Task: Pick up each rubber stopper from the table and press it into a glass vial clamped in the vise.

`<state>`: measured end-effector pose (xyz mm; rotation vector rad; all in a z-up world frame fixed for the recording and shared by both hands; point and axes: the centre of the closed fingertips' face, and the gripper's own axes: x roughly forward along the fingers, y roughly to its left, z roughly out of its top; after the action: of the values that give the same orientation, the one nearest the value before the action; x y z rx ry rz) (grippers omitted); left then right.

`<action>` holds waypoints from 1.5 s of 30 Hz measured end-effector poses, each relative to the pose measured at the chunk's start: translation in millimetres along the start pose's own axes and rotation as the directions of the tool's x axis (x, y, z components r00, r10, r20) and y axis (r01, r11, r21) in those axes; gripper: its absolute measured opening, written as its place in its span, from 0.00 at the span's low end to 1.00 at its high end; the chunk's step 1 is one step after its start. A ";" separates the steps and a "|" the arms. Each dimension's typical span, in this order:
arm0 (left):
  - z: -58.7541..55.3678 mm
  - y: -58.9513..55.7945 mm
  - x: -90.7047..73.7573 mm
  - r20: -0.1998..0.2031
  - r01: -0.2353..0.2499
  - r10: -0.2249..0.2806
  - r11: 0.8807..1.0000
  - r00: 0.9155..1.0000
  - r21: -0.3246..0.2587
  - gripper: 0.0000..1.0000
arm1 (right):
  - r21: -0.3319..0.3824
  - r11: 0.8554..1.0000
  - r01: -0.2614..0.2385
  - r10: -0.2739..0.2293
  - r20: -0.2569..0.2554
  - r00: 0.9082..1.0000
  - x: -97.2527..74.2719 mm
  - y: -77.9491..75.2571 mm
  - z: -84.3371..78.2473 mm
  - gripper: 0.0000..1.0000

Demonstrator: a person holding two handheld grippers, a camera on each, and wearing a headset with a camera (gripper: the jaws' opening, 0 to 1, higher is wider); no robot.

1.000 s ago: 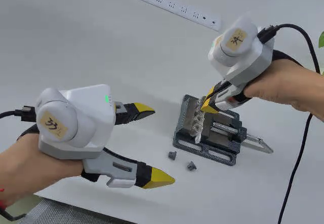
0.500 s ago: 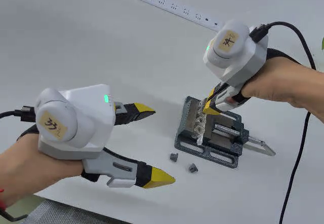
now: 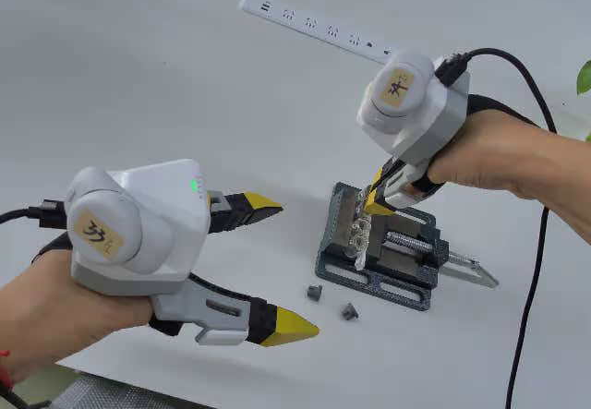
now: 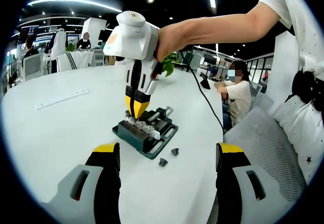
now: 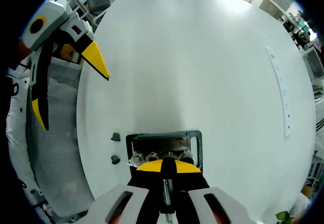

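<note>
White table (image 3: 166, 77) seen from the head view. At center, toward four o'clock, a dark vise (image 3: 399, 272) clamps a row of clear glass vials (image 3: 358, 235). The right gripper (image 3: 377, 206) points down onto the vials, its yellow tips pressed together; whether they pinch anything cannot be told. Two grey rubber stoppers (image 3: 314, 291) (image 3: 349, 312) lie loose on the table at seven o'clock of the vise. The left gripper (image 3: 280, 266) hovers at eight o'clock, tongs spread wide, holding nothing. A power strip (image 3: 319, 23) lies at twelve o'clock.
</note>
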<state>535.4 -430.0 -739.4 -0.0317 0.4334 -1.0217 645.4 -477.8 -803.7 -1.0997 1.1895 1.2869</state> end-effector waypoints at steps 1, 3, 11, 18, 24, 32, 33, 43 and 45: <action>0.4 -0.1 -0.1 -0.001 0.000 0.000 1.000 1.000 0.003 0.76 | -0.009 1.000 0.005 -0.005 -0.005 1.000 0.2 0.5 0.8 0.02; 1.0 -0.6 -0.5 -0.005 0.001 -0.001 1.000 1.000 0.006 0.76 | -0.013 1.000 0.009 -0.009 -0.004 1.000 -0.3 1.7 1.1 0.03; 1.4 -2.2 -4.1 -0.010 -0.006 0.006 1.000 1.000 0.012 0.76 | 0.034 0.999 0.011 -0.012 0.047 0.999 -4.0 2.0 -0.8 0.02; -0.2 -4.1 -5.5 -0.014 -0.010 0.010 1.000 1.000 0.012 0.76 | 0.068 0.998 0.015 -0.021 0.087 0.996 -3.4 0.1 -0.2 0.02; -1.3 -5.3 -6.1 -0.020 -0.008 0.009 1.000 1.000 0.012 0.76 | 0.083 0.996 0.021 -0.030 0.109 0.994 -7.6 1.3 -1.5 0.03; -1.8 -8.2 -5.2 -0.029 -0.003 0.003 1.000 1.000 0.017 0.76 | 0.112 0.992 0.052 -0.070 0.163 0.984 -22.1 -2.8 -2.0 0.07; -1.4 -9.2 -4.9 -0.029 -0.001 0.001 1.000 1.000 0.018 0.76 | 0.118 0.991 0.061 -0.081 0.175 0.981 -24.1 -4.5 -1.4 0.08; -4.4 -12.8 -3.7 -0.051 0.010 -0.008 1.000 0.999 0.028 0.74 | 0.177 0.980 0.091 -0.135 0.254 0.958 -44.2 -4.3 -5.2 0.12; -4.9 -13.1 -3.5 -0.055 0.012 -0.010 0.999 0.998 0.032 0.74 | 0.180 0.979 0.097 -0.143 0.261 0.955 -45.9 -4.0 -7.6 0.13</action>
<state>521.3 -433.2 -739.8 0.0229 0.4666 -1.0417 652.1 -489.8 -759.0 -0.8305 0.9873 1.1791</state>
